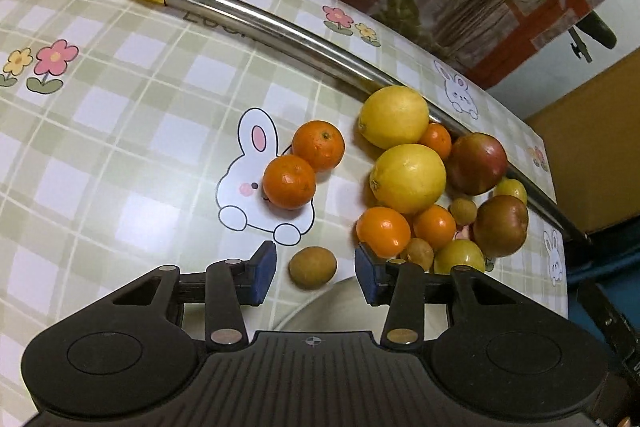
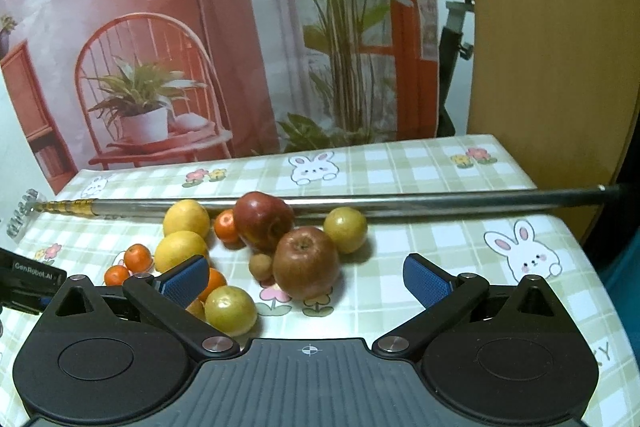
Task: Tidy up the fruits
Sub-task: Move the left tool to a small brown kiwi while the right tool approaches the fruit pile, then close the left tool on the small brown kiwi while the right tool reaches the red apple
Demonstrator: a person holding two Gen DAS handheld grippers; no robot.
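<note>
A: Most of the fruit sits in one mixed heap on the checked tablecloth (image 1: pixel 132 131), against the long metal rod (image 1: pixel 280 27) that lies across it. Nothing looks sorted.

B: Largest first, then?

A: The two lemons (image 1: pixel 408 177) are at the heap's near-left side, one behind the other. Two red apples (image 2: pixel 306 264) sit at its middle, one touching the rod. Then the yellow-green fruits (image 2: pixel 345 229), one beside the rod, one near the front.

B: And the oranges?

A: Two small oranges (image 1: pixel 289 181) touch each other on a printed rabbit, apart from the heap. That may be a first group, or chance. More oranges are buried among the lemons. The smallest are the brown round fruits, one of which (image 1: pixel 313 266) lies alone.

B: The tongs?

A: The left gripper (image 1: pixel 315 273) has its jaws partly drawn in, with that lone brown fruit between them, the pads not touching it. A pale plate rim (image 1: pixel 320 301) shows just under it. The right gripper (image 2: pixel 307 279) is spread wide and empty, low before the nearer apple.

B: So nearly everything is left.

A: I judge so.
</note>
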